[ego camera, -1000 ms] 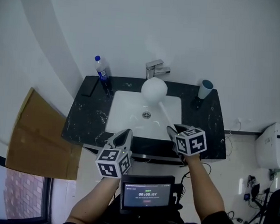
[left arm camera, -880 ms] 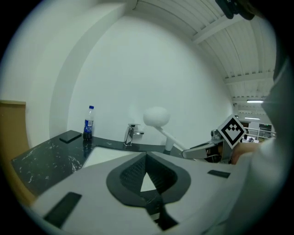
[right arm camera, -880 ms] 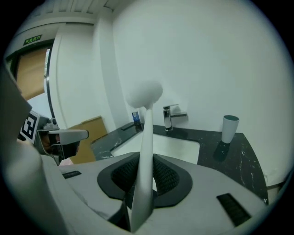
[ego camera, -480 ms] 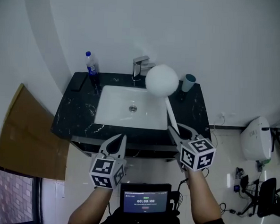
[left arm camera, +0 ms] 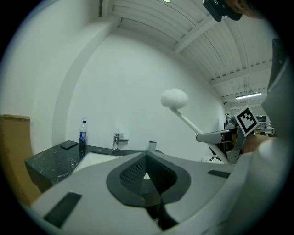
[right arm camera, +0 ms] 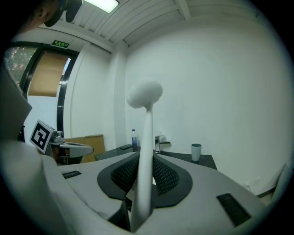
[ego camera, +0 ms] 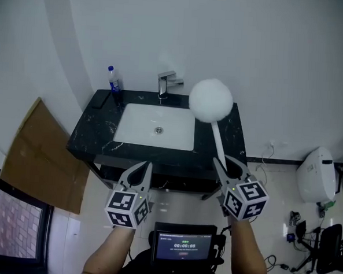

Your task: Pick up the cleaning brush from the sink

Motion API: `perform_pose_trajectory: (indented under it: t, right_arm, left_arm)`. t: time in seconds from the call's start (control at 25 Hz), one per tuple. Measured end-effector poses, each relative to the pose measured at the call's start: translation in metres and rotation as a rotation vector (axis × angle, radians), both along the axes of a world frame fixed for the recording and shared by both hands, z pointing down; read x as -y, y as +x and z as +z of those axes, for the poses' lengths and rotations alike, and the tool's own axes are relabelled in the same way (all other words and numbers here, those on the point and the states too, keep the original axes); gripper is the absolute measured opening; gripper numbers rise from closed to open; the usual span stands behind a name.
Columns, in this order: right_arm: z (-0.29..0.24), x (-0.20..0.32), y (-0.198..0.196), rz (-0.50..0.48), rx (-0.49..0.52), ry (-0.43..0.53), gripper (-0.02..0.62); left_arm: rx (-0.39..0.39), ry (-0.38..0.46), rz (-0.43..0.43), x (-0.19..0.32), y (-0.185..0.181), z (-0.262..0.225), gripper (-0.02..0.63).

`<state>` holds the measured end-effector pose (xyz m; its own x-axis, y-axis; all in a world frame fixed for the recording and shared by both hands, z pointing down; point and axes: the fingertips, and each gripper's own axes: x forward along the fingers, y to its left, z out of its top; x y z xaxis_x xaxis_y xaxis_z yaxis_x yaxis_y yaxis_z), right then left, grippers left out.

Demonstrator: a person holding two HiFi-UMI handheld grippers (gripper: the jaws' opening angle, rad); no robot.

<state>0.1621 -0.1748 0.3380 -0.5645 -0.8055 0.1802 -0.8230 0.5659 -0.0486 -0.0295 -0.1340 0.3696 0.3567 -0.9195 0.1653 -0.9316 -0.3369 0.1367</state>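
Now the right gripper pinches the cleaning brush handle, clear of the sink; the left gripper has its jaws pressed together

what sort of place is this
Likely a washroom corner, perhaps a test setup: a white sink with a tap in a dark counter, cardboard beside it.

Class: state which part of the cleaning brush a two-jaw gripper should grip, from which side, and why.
Grip the cleaning brush by its slim straight handle near the free end, coming from opposite the round head, which looks too wide. The right gripper holds it so.
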Motion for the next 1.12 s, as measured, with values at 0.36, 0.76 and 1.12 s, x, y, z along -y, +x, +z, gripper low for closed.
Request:
perform_pose_trajectory:
  t: [0.36, 0.76, 1.12]
  right_arm:
    - [-0.03, -0.074, 0.1, 0.0, 0.042, 0.133, 0.069]
    - [-0.048, -0.117, 0.106, 0.063, 0.11, 0.28, 0.069]
    - [-0.046, -0.13, 0.089, 0.098, 0.118, 0.297, 0.071]
  left_arm:
    - [0.053, 0.067, -0.065, -0.07, 0.093, -0.024, 0.0]
    - [0.036, 0.108, -0.051, -0.105, 0.098, -0.057, 0.0]
    - [0.033, 0.132, -0.048, -0.115, 0.082, -0.065, 0.0]
